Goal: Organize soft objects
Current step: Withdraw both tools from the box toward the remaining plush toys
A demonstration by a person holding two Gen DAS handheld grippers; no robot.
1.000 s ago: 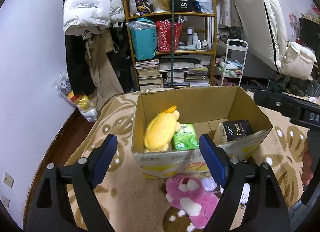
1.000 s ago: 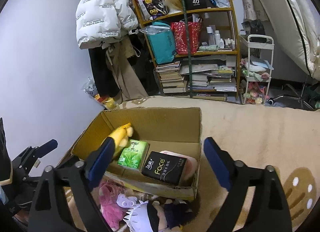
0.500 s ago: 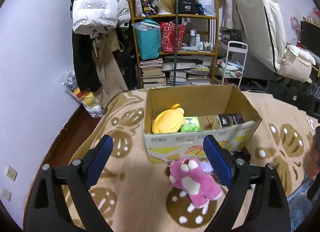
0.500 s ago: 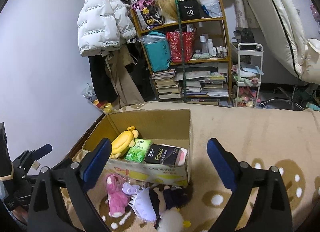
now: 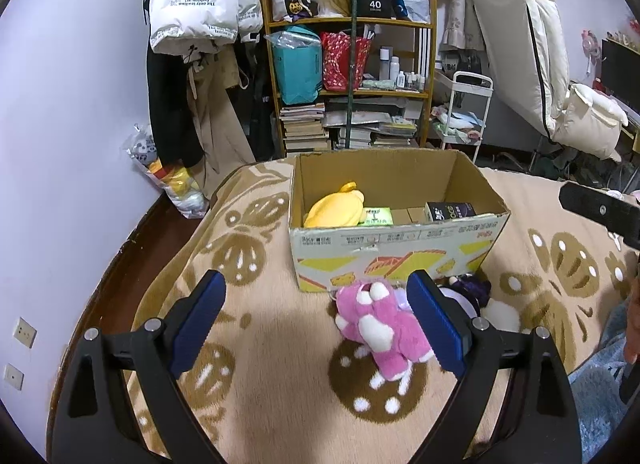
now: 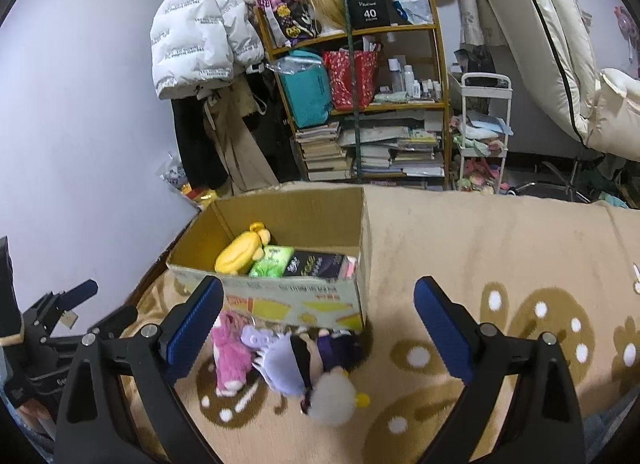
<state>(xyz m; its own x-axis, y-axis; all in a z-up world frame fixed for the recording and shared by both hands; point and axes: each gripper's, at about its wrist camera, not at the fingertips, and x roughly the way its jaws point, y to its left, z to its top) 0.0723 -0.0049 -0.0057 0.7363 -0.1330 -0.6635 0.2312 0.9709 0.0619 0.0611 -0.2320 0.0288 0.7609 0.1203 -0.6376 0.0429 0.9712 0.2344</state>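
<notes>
We see a soft tan blanket (image 5: 280,344) with brown spotted shapes filling the lower part of the frame. A cardboard box (image 5: 394,250) sits on it in the middle. A pink plush toy (image 5: 380,330) lies just below the box, next to a purple doll (image 6: 288,360) and a white fluffy toy (image 6: 334,396).

The cardboard box (image 5: 396,260) is plain brown inside, with a white front printed in yellow shapes and small dark lettering. In it lie a yellow plush (image 5: 336,210), a bright green packet (image 5: 376,216) and a black packet (image 5: 450,211) with pale lettering. In front of the box, the plush toy (image 5: 380,328) is pink with white paws and muzzle; beside it lie a lilac-and-black doll (image 6: 288,360) and a white fluffy toy (image 6: 334,396) with a yellow tip. The blanket (image 5: 280,344) is beige, patterned in brown ovals with white dots (plain beige farther back). The gripper pads (image 5: 196,320) are blue on black frames.
</notes>
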